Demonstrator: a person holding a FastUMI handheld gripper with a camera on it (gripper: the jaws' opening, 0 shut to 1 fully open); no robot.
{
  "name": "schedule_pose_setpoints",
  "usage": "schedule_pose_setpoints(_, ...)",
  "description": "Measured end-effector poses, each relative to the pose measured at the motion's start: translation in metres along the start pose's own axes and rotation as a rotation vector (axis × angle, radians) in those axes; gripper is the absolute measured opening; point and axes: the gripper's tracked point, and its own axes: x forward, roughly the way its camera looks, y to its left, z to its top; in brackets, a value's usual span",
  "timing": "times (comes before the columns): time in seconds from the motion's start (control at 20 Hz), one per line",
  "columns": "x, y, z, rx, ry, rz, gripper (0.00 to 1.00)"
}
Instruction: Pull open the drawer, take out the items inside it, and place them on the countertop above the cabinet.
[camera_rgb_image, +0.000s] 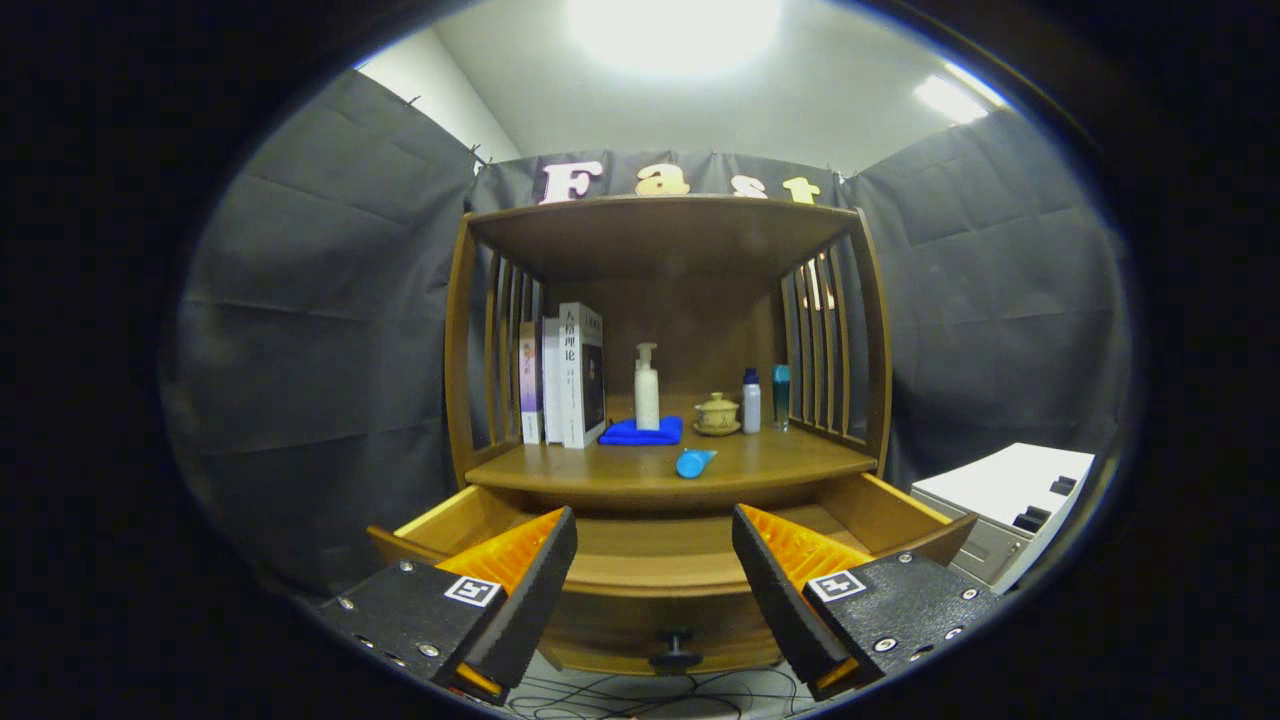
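Hovering over pulled-out drawer (655, 560), gripper (655, 590) fingers spread wide, gripping nothing.
Fingers are blocking both drawer corners at lower centre of frame; the floor showing between them is looking bare, knob (675, 650) sitting below the front panel. Countertop (780, 462) at frame centre is carrying a blue tube (694, 462) lying near its front edge, with blue cloth (640, 432), pump bottle (647, 390), books (565, 375) and lidded cup (717, 412) behind.
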Motion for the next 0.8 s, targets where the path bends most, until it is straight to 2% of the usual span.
schedule_pose_setpoints(0.4, -0.02, -0.002, -0.057, -0.088, 0.026, -0.01, 0.96)
schedule_pose_setpoints(0.8, -0.01, 0.001, -0.123, -0.046, 0.136, 0.037, 0.96)
